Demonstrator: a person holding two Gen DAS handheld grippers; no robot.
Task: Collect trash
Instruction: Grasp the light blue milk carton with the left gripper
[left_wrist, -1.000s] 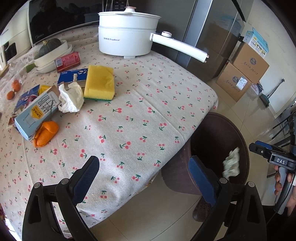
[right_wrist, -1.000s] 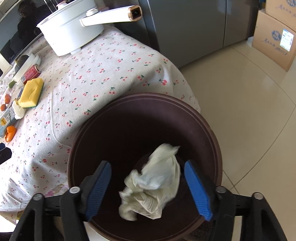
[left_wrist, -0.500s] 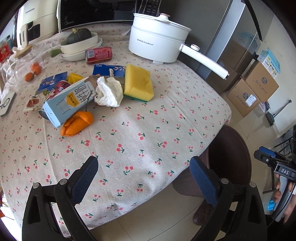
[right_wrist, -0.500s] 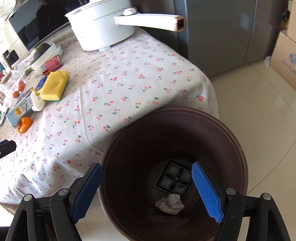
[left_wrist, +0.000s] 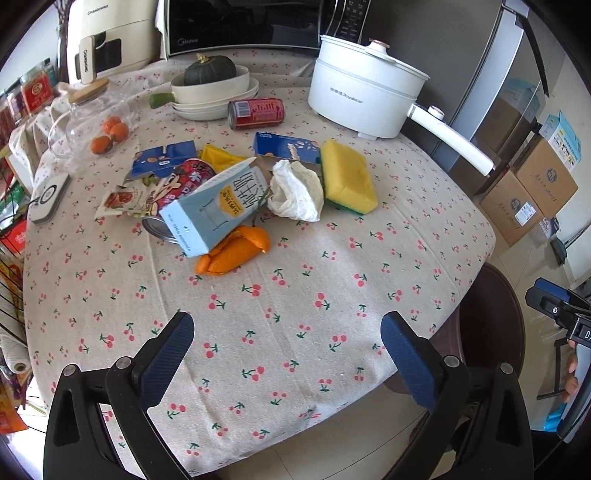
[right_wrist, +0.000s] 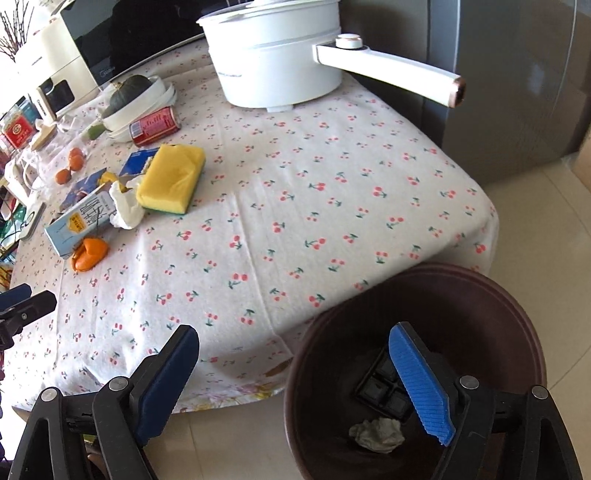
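Left wrist view: the left gripper (left_wrist: 288, 345) hangs wide open and empty over the table's (left_wrist: 295, 302) near edge, bare cloth ahead of it. Mid-table lie peel (left_wrist: 234, 251), carton (left_wrist: 218, 210), tissue (left_wrist: 295, 190) and sponge (left_wrist: 347, 177), touching in a cluster.

Right wrist view: the right gripper (right_wrist: 295, 376) gapes empty, straddling the table's corner and the bin (right_wrist: 517, 317). A paper wad (right_wrist: 376, 434) lies at the bin's bottom.
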